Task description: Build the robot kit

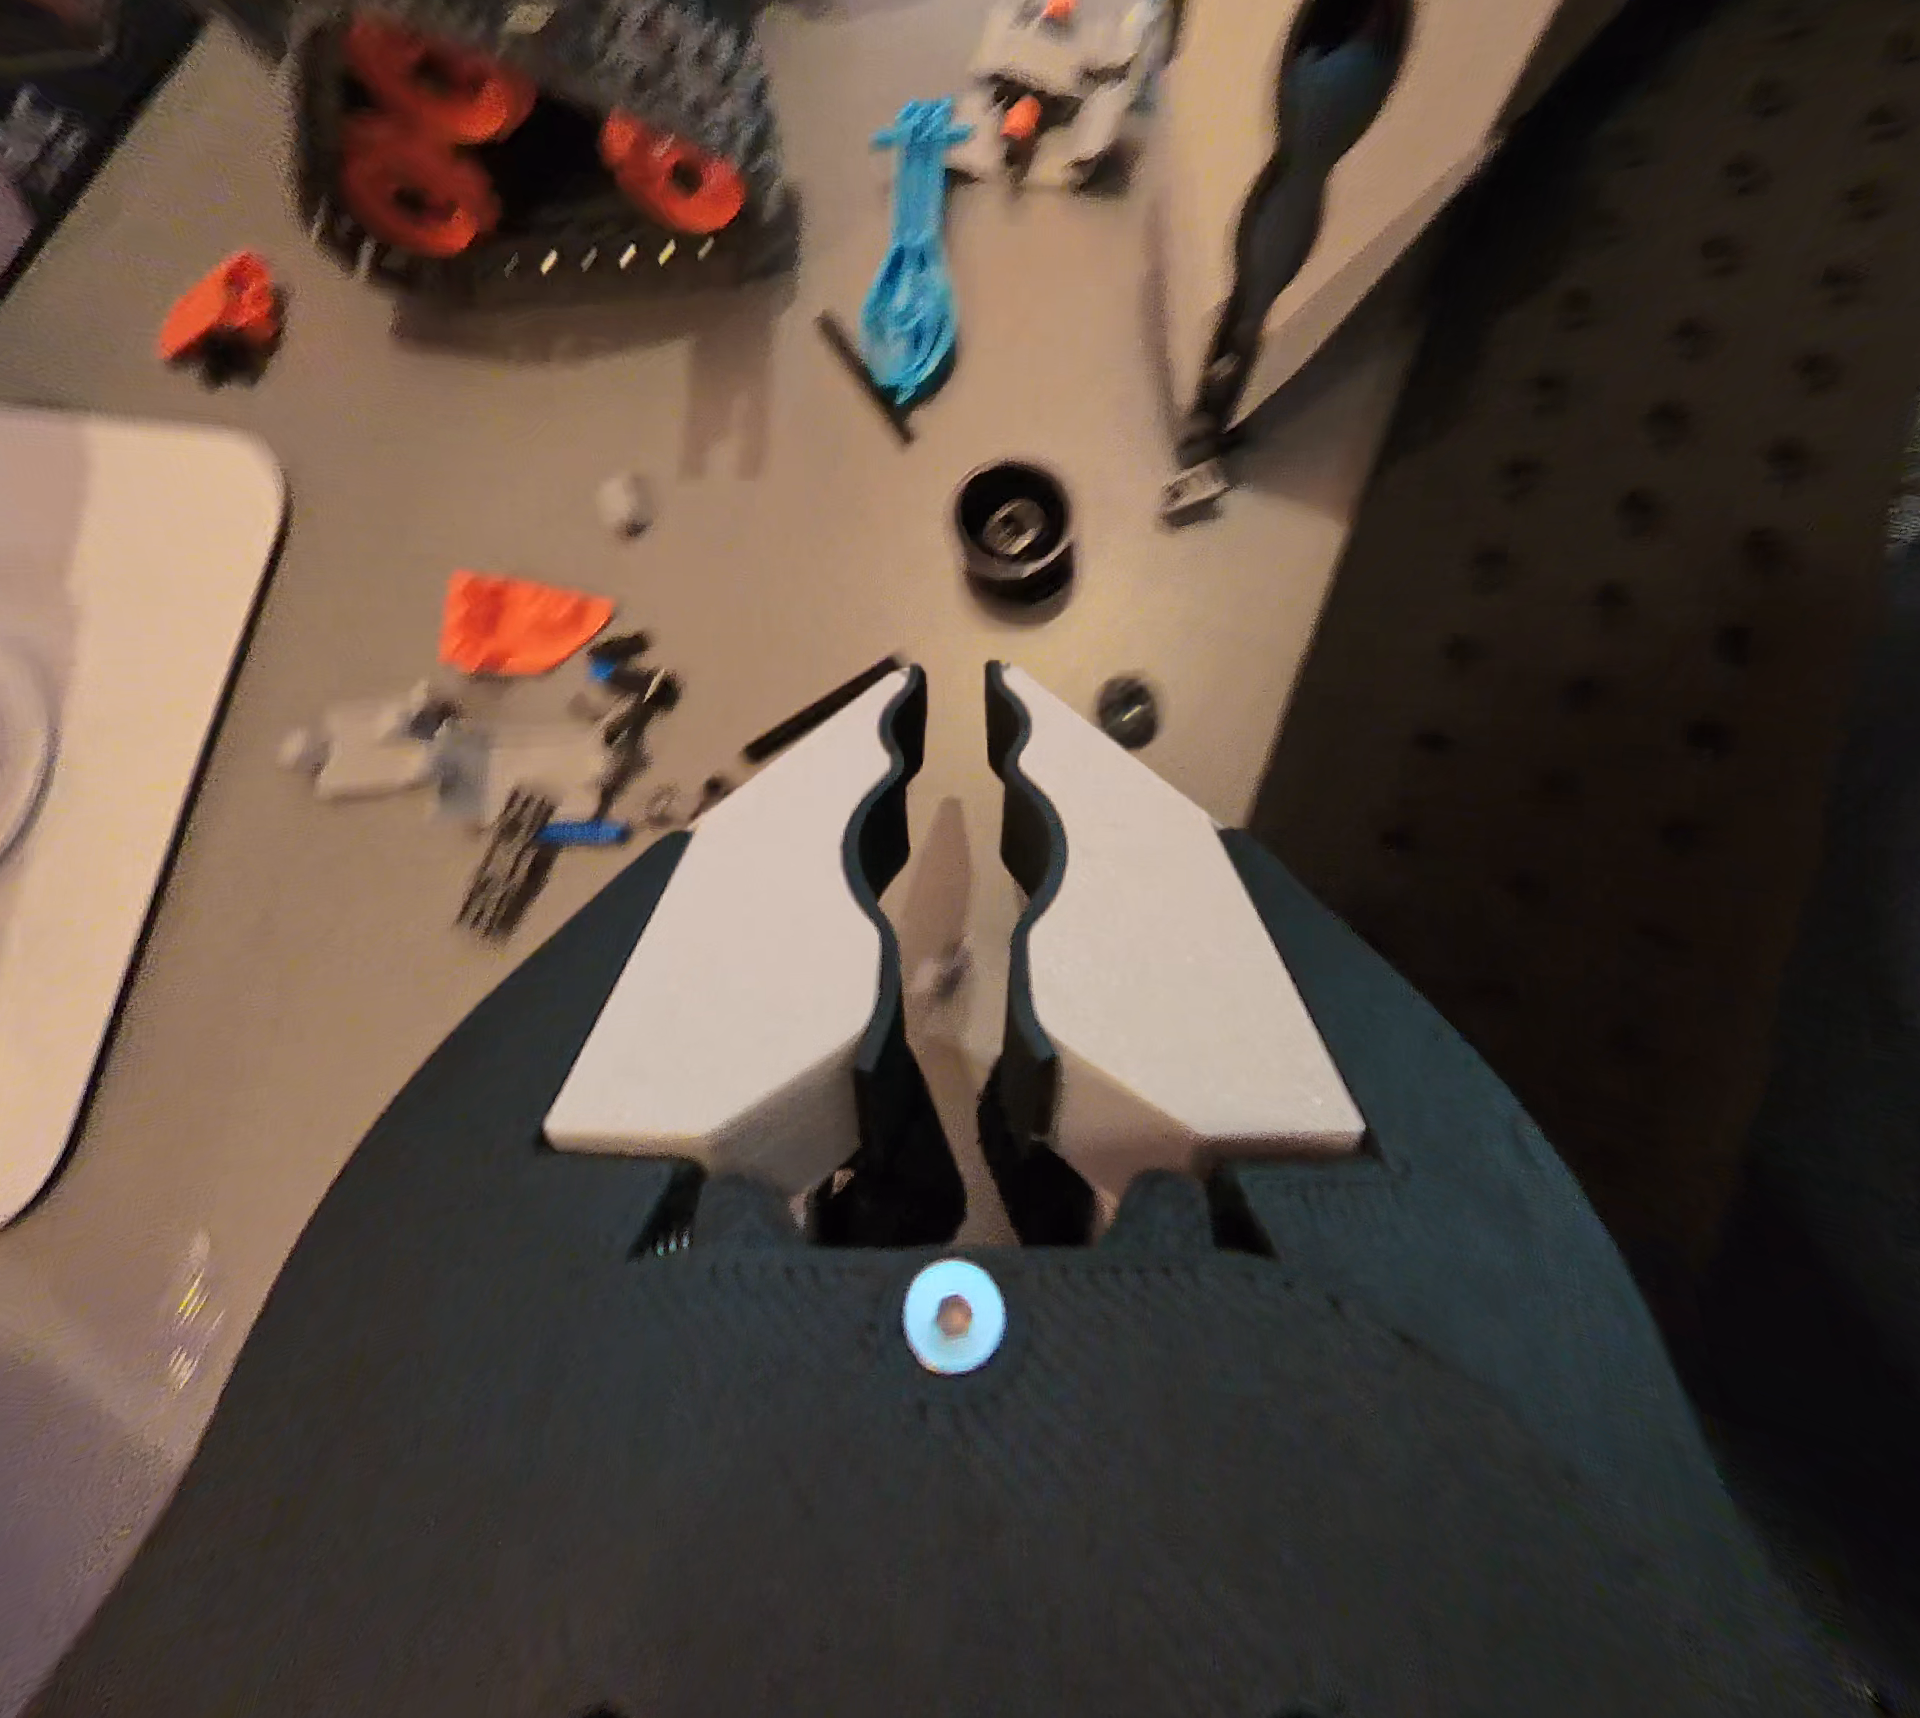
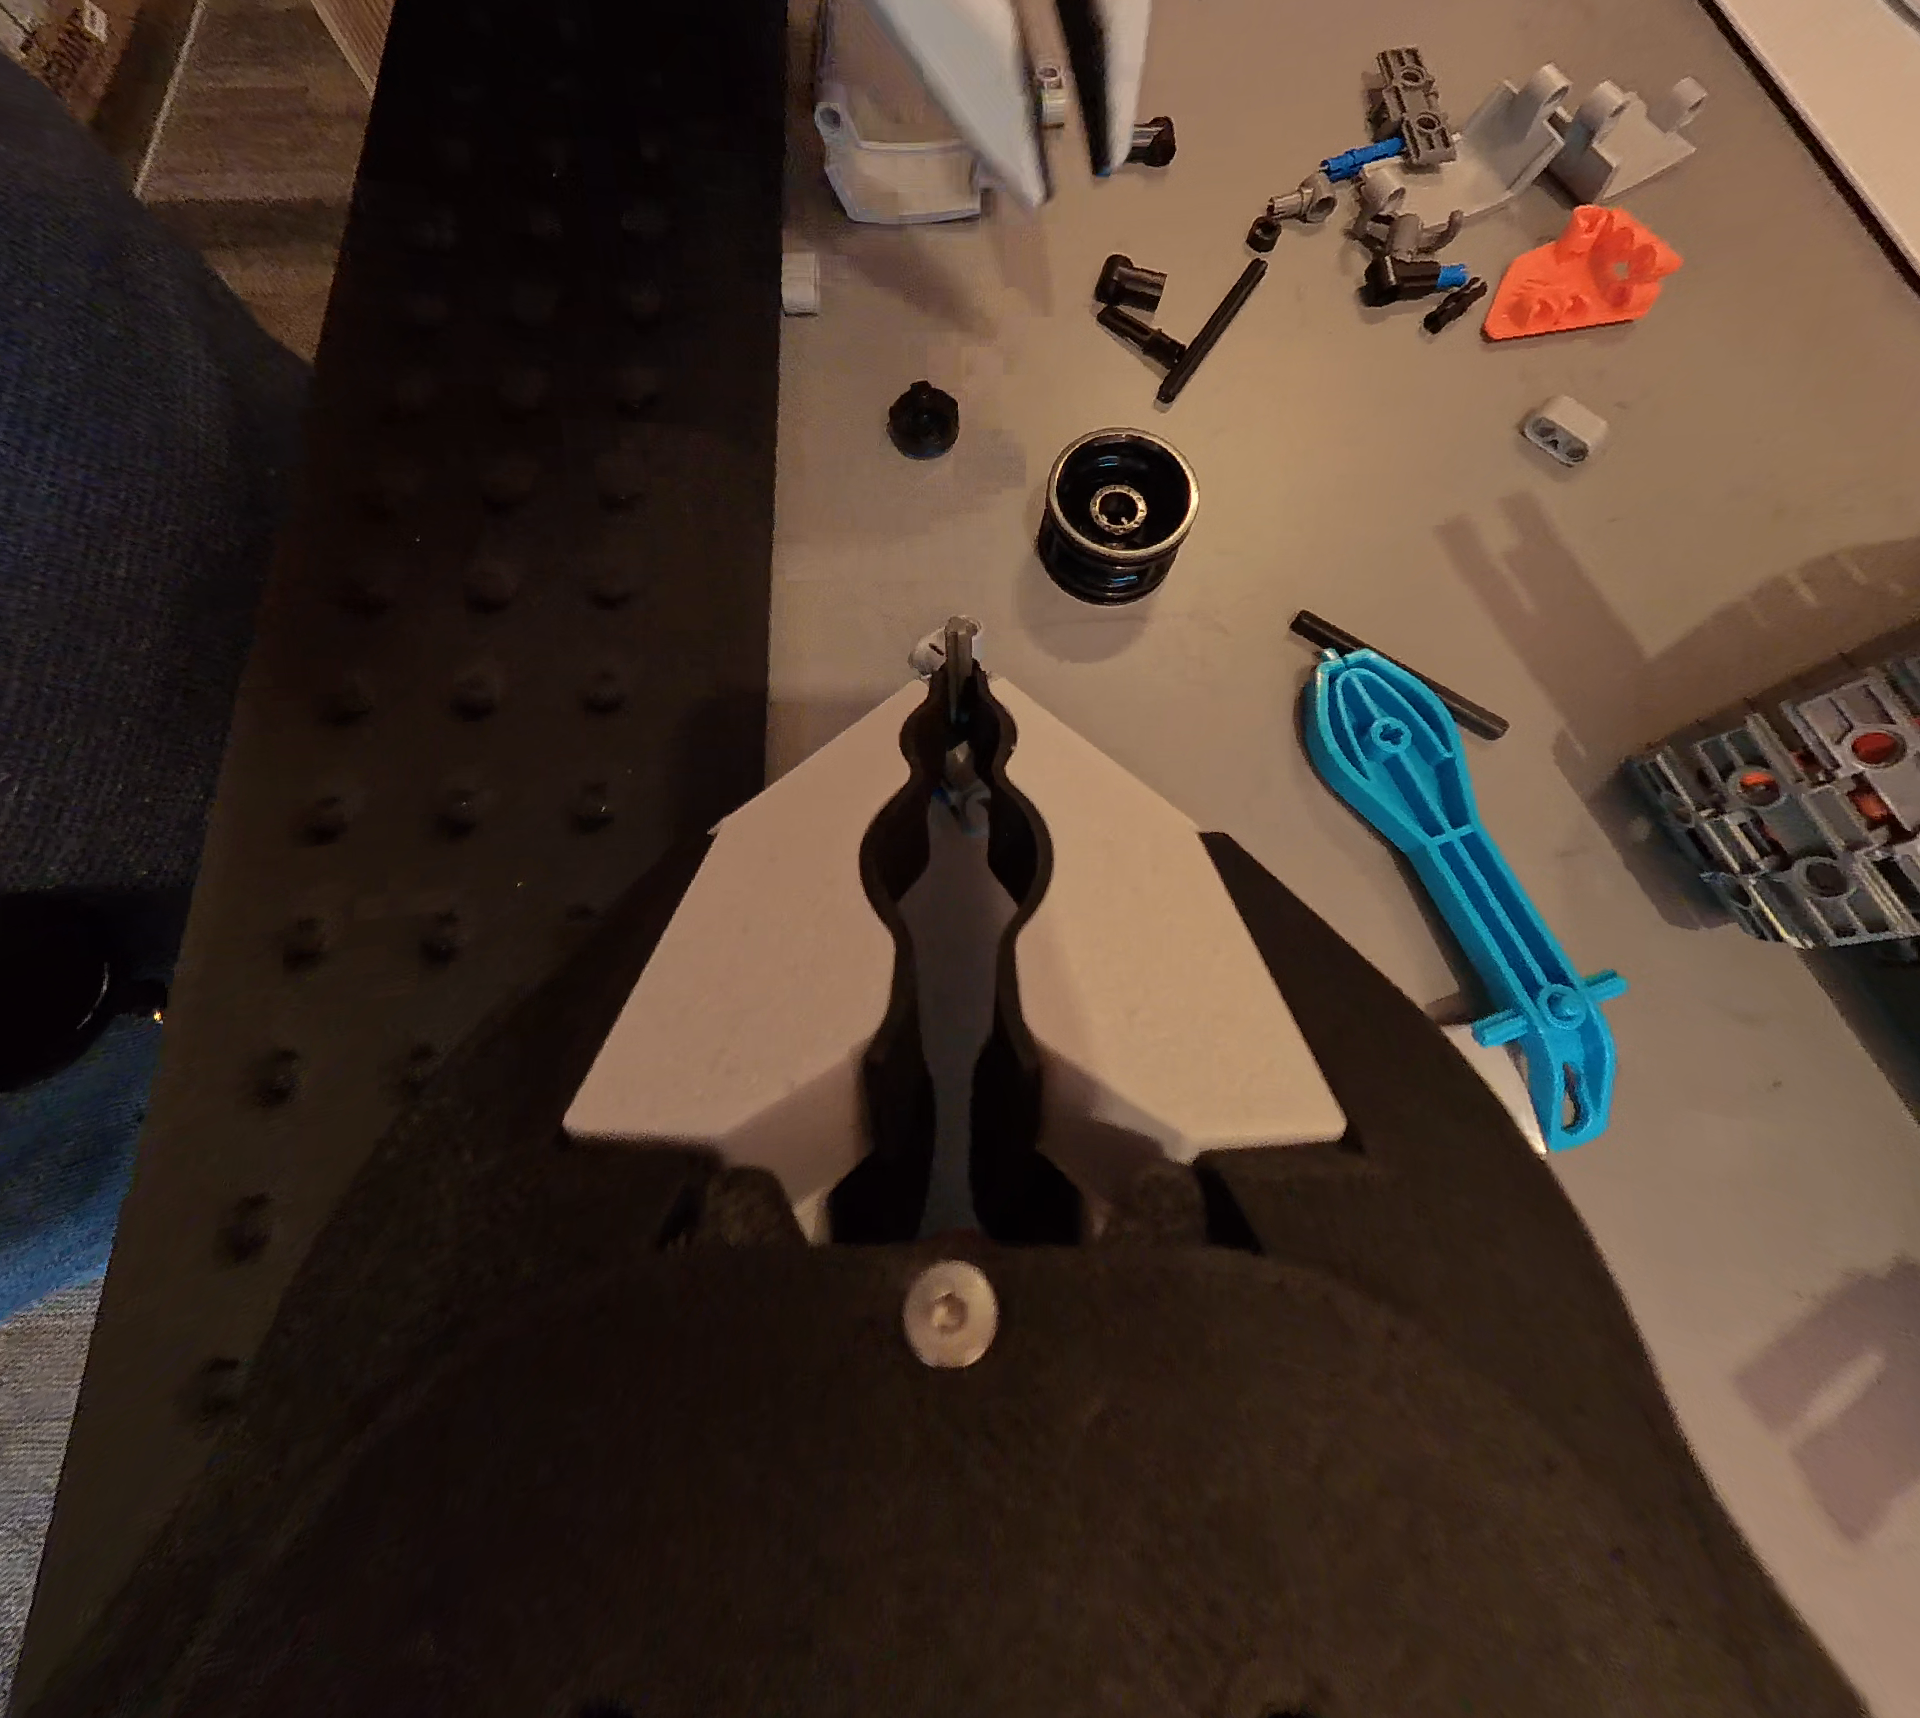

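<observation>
While the left gripper (image 1: pixel 954 681) hangs over the grey bench (image 1: pixel 343 962) with its fingers slightly parted and holding nothing, the right gripper (image 2: pixel 961 681) has its fingers clenched on a small grey pin piece (image 2: pixel 958 645) beside the black studded board (image 2: pixel 520 525). A black wheel (image 2: pixel 1117 515) stands near both, with a blue tool (image 2: pixel 1455 889) farther right.

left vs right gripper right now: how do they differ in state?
The left gripper has a narrow gap between its fingertips and nothing in it; the right gripper is shut on a small grey pin piece. The left looks toward the black wheel hub; the right's tips sit by the dark studded plate. Both share white fingers with wavy black pads.
</observation>
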`<state>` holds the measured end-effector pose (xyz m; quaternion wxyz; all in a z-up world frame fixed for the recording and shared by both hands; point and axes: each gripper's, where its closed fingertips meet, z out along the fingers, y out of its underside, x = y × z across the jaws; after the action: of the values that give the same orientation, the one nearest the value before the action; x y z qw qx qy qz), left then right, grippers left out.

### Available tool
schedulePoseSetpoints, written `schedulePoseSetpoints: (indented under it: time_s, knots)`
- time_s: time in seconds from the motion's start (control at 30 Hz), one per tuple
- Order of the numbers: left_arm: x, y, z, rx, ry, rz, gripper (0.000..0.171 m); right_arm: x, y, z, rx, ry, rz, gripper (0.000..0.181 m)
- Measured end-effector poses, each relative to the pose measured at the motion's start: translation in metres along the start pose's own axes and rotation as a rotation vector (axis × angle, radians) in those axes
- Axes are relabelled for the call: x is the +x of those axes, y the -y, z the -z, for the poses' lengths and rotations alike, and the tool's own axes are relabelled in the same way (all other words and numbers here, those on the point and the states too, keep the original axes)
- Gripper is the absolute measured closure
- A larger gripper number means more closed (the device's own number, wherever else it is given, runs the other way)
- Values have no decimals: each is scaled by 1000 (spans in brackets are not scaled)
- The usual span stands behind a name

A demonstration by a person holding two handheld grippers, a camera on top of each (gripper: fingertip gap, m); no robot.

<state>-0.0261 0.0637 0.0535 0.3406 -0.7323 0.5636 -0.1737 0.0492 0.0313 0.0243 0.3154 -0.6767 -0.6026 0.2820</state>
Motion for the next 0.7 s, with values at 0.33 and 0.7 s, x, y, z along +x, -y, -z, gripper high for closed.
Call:
schedulePoseSetpoints:
  time_s: [0.33, 0.7]
  knots:
    - [-58, -47, -25, -160, 12, -139, 156, 0, 3, -4, 14, 10, -8, 180]
    - [-58, -44, -31, -145, -80, -91, 167, 0, 2, -5, 26, 19, -12, 180]
